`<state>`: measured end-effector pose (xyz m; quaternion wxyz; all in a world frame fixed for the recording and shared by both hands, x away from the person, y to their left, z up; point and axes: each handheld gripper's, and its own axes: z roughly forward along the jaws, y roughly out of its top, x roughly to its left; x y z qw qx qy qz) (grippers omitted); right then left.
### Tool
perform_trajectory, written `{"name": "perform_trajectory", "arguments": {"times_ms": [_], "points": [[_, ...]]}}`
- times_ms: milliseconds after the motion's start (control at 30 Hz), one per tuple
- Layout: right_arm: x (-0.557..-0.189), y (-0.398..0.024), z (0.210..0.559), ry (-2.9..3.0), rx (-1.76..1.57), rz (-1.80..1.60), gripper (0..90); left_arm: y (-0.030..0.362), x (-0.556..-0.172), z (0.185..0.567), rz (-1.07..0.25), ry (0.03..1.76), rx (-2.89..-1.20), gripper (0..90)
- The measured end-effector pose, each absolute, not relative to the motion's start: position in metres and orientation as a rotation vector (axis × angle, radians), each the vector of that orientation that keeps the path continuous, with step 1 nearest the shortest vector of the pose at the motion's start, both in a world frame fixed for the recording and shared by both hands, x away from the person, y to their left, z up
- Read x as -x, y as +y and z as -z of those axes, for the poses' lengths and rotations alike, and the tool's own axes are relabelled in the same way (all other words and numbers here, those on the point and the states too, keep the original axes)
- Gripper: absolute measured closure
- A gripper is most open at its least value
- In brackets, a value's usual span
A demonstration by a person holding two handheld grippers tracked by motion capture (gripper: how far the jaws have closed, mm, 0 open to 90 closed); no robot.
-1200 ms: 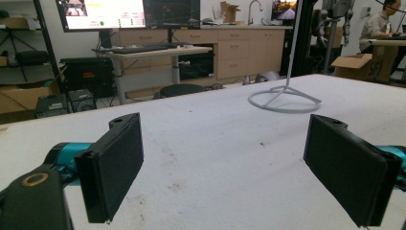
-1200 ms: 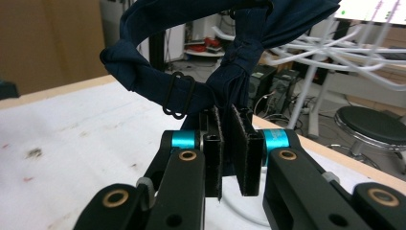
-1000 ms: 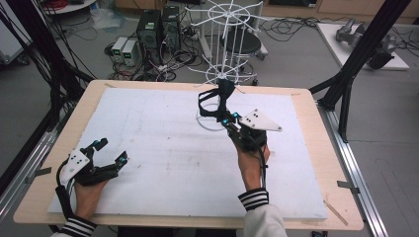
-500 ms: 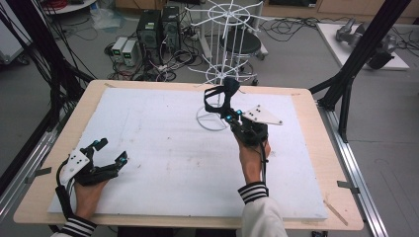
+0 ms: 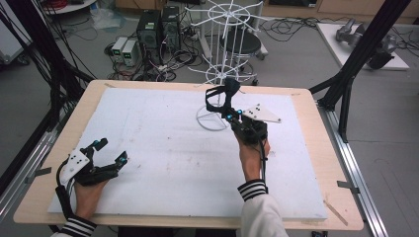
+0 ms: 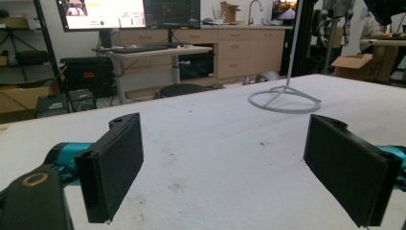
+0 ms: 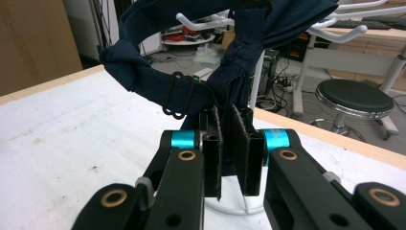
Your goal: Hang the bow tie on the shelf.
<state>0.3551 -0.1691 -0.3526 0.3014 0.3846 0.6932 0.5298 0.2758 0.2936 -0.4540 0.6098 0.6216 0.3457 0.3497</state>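
Navy fabric, one strapped garment (image 7: 210, 72), hangs pinched in our right gripper (image 7: 229, 158) beside the single white wire rack (image 5: 223, 74) above the white mat (image 5: 163, 148). Our left gripper (image 6: 225, 163) rests wide open, holding nothing, well apart.

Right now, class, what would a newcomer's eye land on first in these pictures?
Probably the dark blue fabric garment, held up near the far middle of the white table by the right gripper, its fingers shut on the cloth. Just behind stands a white wire rack. The left gripper rests open at the near left corner.
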Motion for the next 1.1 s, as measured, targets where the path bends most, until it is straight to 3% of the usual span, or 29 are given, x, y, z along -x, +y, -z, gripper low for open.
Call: {"name": "perform_trajectory", "arguments": {"times_ms": [67,200,367,567,767,1100], "points": [[-0.357,-0.169,0.354,1.839,-1.037,-1.404,73.9,0.294,-0.276,0.454,-0.808,0.800,-1.436,13.9],[-0.359,-0.167,0.357,1.831,-1.048,-1.370,40.2,0.294,-0.277,0.454,-0.802,0.806,-1.437,13.9],[-0.360,-0.166,0.358,1.845,-1.048,-1.372,20.6,0.294,-0.276,0.454,-0.802,0.802,-1.429,13.9],[-0.361,-0.172,0.359,1.854,-1.080,-1.399,12.1,0.294,-0.276,0.454,-0.803,0.801,-1.428,13.9],[-0.351,-0.187,0.355,1.874,-1.051,-1.435,11.5,0.294,-0.275,0.454,-0.810,0.797,-1.432,13.9],[-0.291,-0.249,0.373,1.840,-0.965,-1.459,11.5,0.294,-0.274,0.455,-0.821,0.782,-1.424,13.9]]}}
